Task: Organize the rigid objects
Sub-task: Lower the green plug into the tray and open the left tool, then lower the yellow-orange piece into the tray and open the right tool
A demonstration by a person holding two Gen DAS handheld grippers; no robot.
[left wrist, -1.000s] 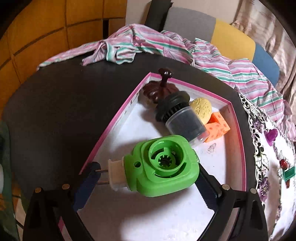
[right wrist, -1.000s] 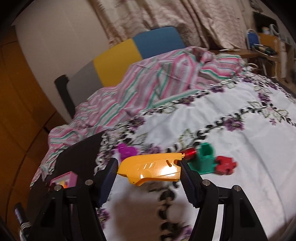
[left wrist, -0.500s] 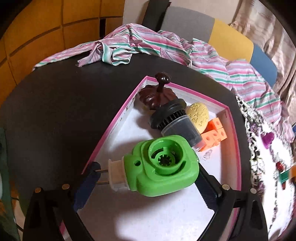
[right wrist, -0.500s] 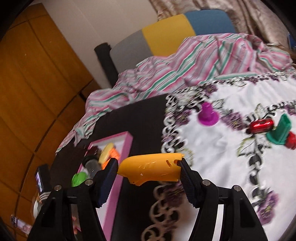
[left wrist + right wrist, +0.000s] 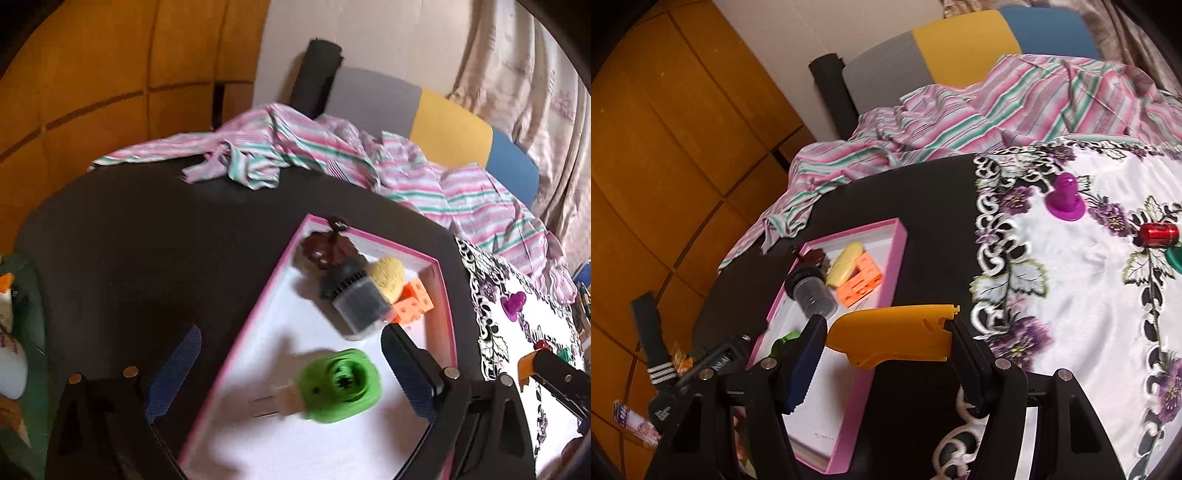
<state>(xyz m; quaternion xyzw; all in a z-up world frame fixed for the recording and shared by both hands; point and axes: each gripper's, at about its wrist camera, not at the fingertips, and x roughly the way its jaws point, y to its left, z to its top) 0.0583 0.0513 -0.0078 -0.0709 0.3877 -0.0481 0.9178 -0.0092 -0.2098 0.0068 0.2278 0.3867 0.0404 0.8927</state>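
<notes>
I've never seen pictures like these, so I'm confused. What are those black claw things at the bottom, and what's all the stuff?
Those are two grabbers that a person holds, one in each hand. Each carries a small camera looking out along its two fingers, so each picture is what one grabber sees.

The left grabber is open and empty. Below it a pink tray sits on a dark table, holding a green toy, a dark jar, a brown piece, a yellow piece and an orange block.

The right grabber squeezes an orange piece beside the tray. On the flowered cloth wait a purple toy and a red can.
</notes>
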